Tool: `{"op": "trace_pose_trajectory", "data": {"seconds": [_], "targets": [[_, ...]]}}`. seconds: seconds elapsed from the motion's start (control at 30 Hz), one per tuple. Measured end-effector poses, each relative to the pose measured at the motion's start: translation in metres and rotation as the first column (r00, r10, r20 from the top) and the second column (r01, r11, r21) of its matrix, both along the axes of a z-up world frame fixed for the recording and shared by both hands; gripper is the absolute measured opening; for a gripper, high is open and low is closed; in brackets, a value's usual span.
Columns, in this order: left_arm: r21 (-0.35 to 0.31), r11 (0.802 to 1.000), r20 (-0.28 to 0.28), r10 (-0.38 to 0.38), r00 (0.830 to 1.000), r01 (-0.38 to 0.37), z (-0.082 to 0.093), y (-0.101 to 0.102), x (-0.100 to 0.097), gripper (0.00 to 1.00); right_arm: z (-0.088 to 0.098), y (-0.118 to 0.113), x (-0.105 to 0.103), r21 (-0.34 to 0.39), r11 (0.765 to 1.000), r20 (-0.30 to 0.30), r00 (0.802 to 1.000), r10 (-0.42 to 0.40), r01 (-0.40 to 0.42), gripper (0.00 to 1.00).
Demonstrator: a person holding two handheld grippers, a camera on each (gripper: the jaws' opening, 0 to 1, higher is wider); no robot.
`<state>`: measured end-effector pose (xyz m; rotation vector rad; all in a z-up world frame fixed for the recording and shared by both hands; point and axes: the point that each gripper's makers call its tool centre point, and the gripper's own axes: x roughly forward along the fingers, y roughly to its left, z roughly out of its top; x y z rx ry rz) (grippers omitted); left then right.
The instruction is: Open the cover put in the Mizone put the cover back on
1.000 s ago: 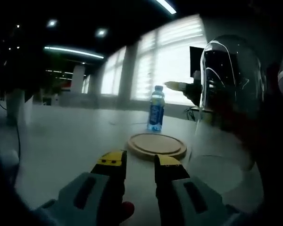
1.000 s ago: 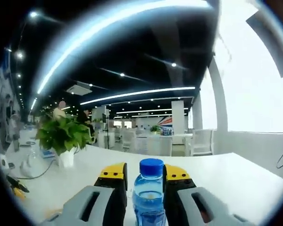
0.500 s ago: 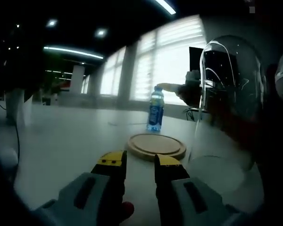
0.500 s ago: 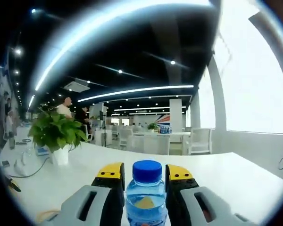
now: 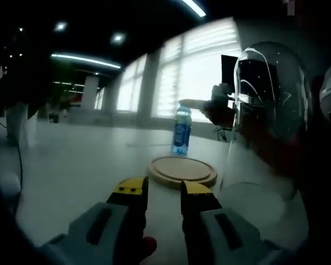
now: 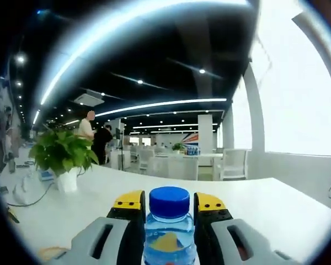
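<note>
Right gripper (image 6: 168,205) had its jaws clamped on my Mizone bottle (image 6: 169,232), upright, blue cap up. Beyond the wooden base (image 5: 183,171) it stood on the table (image 5: 83,165); left gripper (image 5: 163,190) hovered nearer, jaws slightly apart, glass cover (image 5: 267,110) at the base's right.

We see our left gripper (image 5: 163,190) with jaws parted over the desk (image 5: 83,165), before a round wooden board (image 5: 183,170), the Mizone bottle (image 5: 181,130) and a glass dome cover (image 5: 267,110).
</note>
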<state>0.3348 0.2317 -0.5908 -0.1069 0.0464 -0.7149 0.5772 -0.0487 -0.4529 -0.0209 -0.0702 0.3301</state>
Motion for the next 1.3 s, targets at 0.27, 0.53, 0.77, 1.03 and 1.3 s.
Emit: {"op": "trace_pose_trajectory", "data": {"seconds": [0.27, 0.53, 0.77, 1.03, 1.3], "targets": [[0.004, 1.0, 0.0, 0.0, 1.0, 0.0, 0.0, 0.0, 0.0, 0.18, -0.003, 0.003, 0.015, -0.004, 1.0, -0.017, 1.0, 0.004, -0.005, 0.25], [0.007, 1.0, -0.006, 0.003, 1.0, -0.003, -0.002, 0.0, 0.0, 0.18, -0.004, 0.002, 0.013, -0.01, 1.0, -0.021, 1.0, -0.013, 0.013, 0.24], [0.006, 1.0, -0.009, 0.003, 1.0, -0.003, -0.002, 0.0, 0.0, 0.18, -0.001, 0.001, 0.015, -0.011, 1.0, 0.002, 1.0, -0.02, 0.02, 0.24], [0.003, 1.0, -0.02, 0.01, 1.0, -0.01, -0.004, 0.002, 0.002, 0.18, 0.001, 0.0, 0.017, -0.005, 1.0, 0.022, 1.0, -0.016, 0.016, 0.25], [0.009, 1.0, -0.019, 0.01, 1.0, -0.01, -0.005, 0.001, 0.002, 0.18, 0.001, 0.0, 0.016, -0.007, 1.0, 0.02, 0.999, -0.025, 0.025, 0.24]]}}
